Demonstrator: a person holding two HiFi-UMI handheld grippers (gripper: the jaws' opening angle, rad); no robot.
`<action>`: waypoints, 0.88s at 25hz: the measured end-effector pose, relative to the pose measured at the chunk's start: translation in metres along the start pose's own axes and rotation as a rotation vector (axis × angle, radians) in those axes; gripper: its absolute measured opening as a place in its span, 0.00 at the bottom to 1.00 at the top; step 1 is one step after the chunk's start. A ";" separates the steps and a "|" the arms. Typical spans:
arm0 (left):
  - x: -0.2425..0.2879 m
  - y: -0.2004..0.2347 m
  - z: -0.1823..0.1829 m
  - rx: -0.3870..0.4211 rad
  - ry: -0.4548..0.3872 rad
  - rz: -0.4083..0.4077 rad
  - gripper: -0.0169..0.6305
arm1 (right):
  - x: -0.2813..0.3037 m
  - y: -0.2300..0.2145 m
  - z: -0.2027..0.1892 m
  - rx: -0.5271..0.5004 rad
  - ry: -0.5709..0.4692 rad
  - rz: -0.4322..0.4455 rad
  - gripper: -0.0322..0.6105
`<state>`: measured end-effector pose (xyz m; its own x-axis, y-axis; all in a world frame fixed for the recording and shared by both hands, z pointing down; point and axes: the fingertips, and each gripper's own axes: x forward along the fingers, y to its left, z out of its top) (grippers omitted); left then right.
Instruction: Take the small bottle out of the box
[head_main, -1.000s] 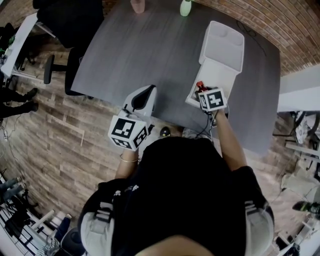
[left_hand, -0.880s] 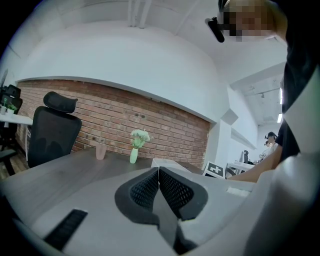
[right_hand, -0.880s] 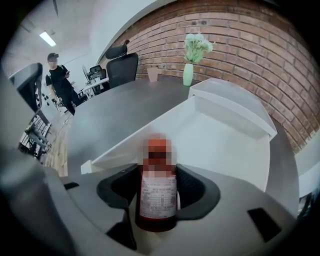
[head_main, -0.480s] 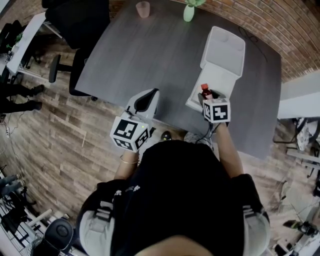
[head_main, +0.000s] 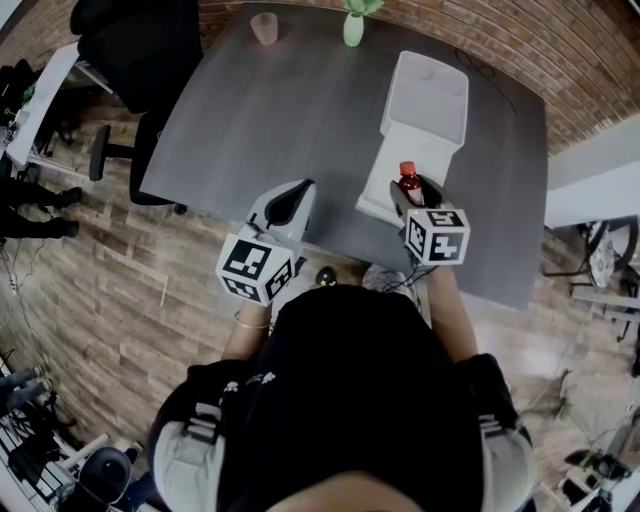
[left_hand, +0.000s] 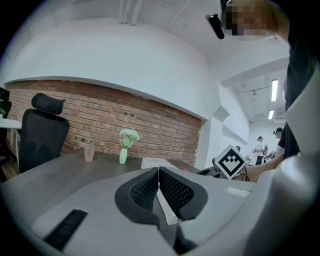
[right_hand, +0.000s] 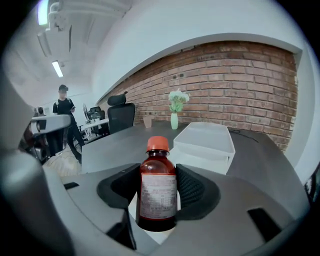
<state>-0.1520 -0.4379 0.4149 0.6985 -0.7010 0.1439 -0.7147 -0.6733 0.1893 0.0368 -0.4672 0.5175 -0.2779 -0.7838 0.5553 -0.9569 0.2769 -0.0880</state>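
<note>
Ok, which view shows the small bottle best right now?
The right gripper view: the small bottle fills the centre, upright between the fingers, red cap and label plain. The head view shows only its cap and dark shoulder, tiny. The left gripper view doesn't clearly show it.

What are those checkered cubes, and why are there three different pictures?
A person stands at a grey table, holding tongs in each hand; the cubes are part of them. One picture looks down from a camera on the person's head. The other two come from cameras riding on the tongs. On the table are a white open box, a green vase and a pink cup. The right tongs grip a small brown bottle with a red cap. The left tongs are shut and empty.
</note>
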 end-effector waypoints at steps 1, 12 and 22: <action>0.001 -0.003 0.001 0.004 0.000 -0.006 0.03 | -0.005 -0.001 0.002 0.007 -0.016 -0.001 0.39; 0.007 -0.023 0.009 0.038 0.002 -0.050 0.03 | -0.051 -0.010 0.033 0.064 -0.183 -0.030 0.39; 0.010 -0.024 0.009 0.042 0.009 -0.061 0.03 | -0.072 -0.008 0.050 0.061 -0.253 -0.038 0.39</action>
<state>-0.1285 -0.4311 0.4036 0.7411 -0.6562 0.1421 -0.6714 -0.7243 0.1567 0.0602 -0.4409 0.4369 -0.2463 -0.9094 0.3352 -0.9683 0.2162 -0.1251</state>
